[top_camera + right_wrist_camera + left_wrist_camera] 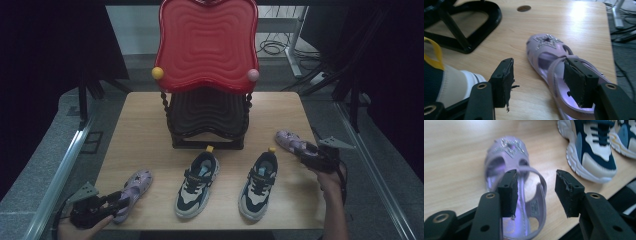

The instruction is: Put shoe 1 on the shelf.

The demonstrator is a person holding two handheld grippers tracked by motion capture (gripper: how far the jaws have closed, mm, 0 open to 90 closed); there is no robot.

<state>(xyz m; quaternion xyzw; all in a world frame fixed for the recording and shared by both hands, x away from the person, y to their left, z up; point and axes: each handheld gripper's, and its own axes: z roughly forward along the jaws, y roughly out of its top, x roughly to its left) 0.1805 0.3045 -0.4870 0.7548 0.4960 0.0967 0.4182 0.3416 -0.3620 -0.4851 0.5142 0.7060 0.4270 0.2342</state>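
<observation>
Two lilac plastic sandals with glittery star toe-pieces lie at opposite ends of the pale wooden bench (150,115), and you have a claw at each.

On your left, the left lilac sandal (132,189) lies near the front corner, toe pointing away from you. Your left claw (119,200) stands open astride its heel end: one pad sits inside against the ankle strap, the other hangs clear outside the rim, so nothing is pinched yet. Slide in a little deeper so both pads bracket the side wall, not just the thin strap, which would likely flex and let the shoe swing.

Between the two sit a pair of navy-and-cream lace-up trainers (198,184), in front of the black wire stand carrying a wavy red plastic tray (207,42).

On your right, the right lilac sandal (292,141) lies near the far right edge. Your right claw (309,151) is also open, one pad tucked into the shoe by the strap, the other over bare wood. Centre it before squeezing.

The high view gives you the whole layout and both sandals' places on the bench; the gripper views alone reveal which pad is inside each shoe and the gaps remaining.
</observation>
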